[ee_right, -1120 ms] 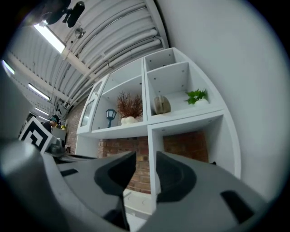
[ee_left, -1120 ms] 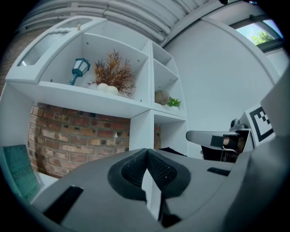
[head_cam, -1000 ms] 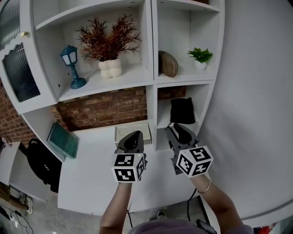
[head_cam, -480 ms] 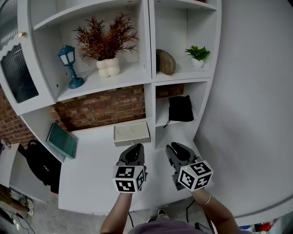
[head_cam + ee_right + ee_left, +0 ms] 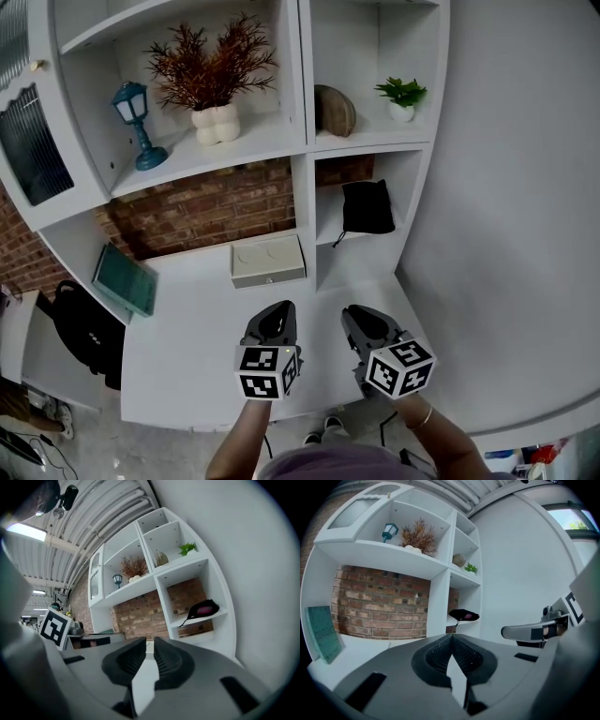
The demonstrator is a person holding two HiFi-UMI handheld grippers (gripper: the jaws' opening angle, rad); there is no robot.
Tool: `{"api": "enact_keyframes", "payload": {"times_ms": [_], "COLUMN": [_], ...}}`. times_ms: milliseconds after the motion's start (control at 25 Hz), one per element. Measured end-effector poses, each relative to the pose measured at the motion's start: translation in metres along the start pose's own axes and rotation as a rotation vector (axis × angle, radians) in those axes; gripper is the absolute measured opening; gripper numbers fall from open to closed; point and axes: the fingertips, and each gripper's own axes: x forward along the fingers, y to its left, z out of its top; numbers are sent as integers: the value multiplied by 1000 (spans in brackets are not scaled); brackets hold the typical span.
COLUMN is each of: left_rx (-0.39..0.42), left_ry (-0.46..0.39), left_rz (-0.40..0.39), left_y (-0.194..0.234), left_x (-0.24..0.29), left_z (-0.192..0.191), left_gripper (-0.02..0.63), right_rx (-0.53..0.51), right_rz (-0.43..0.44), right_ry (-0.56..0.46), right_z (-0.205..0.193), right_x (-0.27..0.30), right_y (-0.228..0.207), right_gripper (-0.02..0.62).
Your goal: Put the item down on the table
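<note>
Now the right claw (image 5: 148,644) is closing on nothing, with a thin gap between its jaws. The left claw (image 5: 451,638) is pressed together, empty. Both hover over the counter (image 5: 187,356), nearer the person than the box (image 5: 268,261). A black pouch (image 5: 366,207), probably the item, lies on a shelf up and right of the box.

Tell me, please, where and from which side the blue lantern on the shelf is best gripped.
I'd grip the blue lantern by its slim stem, between lamp head and round base, coming in from the open front of the shelf. It stands upright, the stem looks narrowest, and the white plant pot to its right stands apart.
</note>
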Motion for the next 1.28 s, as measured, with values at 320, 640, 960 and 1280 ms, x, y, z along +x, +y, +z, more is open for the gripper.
{"api": "enact_keyframes", "payload": {"times_ms": [320,640,960,1280], "left_rx": [12,-31,-40,-61], "left_ry": [41,41,70,78], "left_rz": [-12,4,10,28], "left_y": [-12,-10,-12,-8], "left_x": [-8,-16,-21,-21], "left_z": [-30,-43,-61,-66], "left_gripper": [2,2,2,2], "right_rx": [22,15,-3,-41], "right_rz": [-44,-60,-79,-82], "right_ry": [28,43,22,1], "right_z": [-24,-35,-37,-32], "right_x": [-15,-23,-29,-26], "right_y": [-10,-15,-18,-22], "right_gripper": [14,3,3,3]}}
